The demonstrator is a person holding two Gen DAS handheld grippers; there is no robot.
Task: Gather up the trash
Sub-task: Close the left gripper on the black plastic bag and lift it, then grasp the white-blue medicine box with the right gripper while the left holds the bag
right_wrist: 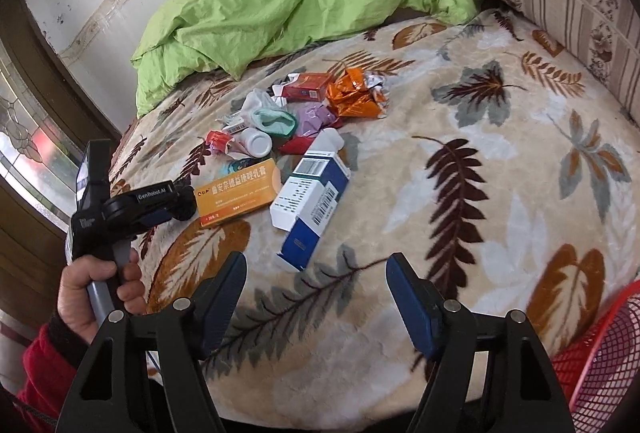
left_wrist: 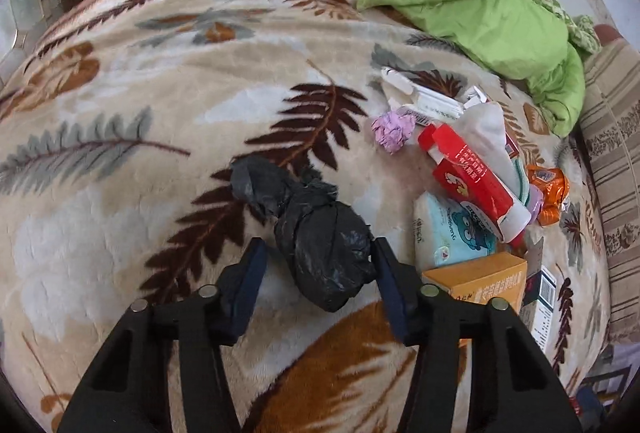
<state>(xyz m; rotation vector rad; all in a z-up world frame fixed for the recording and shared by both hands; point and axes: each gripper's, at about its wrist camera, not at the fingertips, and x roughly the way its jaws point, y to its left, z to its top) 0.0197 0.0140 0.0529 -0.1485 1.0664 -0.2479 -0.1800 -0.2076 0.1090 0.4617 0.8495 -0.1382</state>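
Left wrist view: the left gripper [left_wrist: 318, 259] is spread wide around a knotted black bag [left_wrist: 316, 237] at the lower middle of the frame, on the leaf-print blanket [left_wrist: 120, 113]. Its right finger touches the bag; the left one stands just clear. Nothing is held yet. A good grip would close squarely across the fat bundle, below the knot, so it cannot slip.

Right wrist view: the right gripper [right_wrist: 316, 297] is wide open and empty at the bottom. The blue-and-white box [right_wrist: 310, 203] lies just above it, the orange box [right_wrist: 238, 193] to its left. A red mesh basket [right_wrist: 600, 361] sits at the lower right.
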